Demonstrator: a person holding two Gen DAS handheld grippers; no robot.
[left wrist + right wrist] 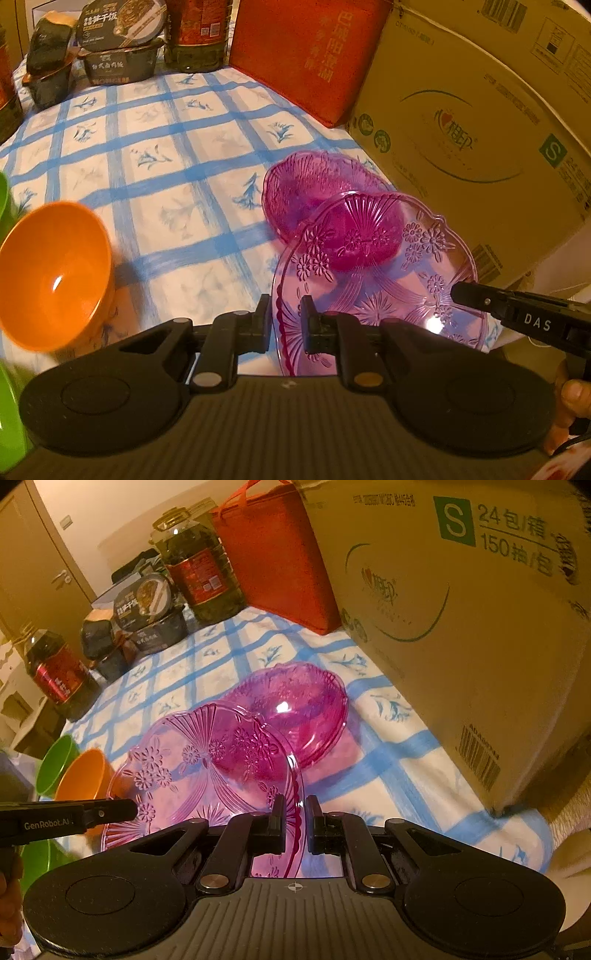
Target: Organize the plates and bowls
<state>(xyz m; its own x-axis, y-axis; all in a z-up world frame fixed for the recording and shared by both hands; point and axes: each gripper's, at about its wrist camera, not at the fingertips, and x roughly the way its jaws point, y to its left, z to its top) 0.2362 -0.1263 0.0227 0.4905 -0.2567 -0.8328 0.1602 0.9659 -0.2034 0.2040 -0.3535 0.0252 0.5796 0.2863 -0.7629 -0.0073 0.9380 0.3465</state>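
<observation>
Fingers (pixel 264 317) of both grippers pinch the pink plate (pixel 388 280) over the blue-checked cloth (pixel 166 147)

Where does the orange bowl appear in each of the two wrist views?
Left wrist: the orange bowl is at the left edge, at mid height.
Right wrist: the orange bowl is at lower left, beside the green bowl.
Shared landmark: the clear pink plate held in both grippers.
</observation>
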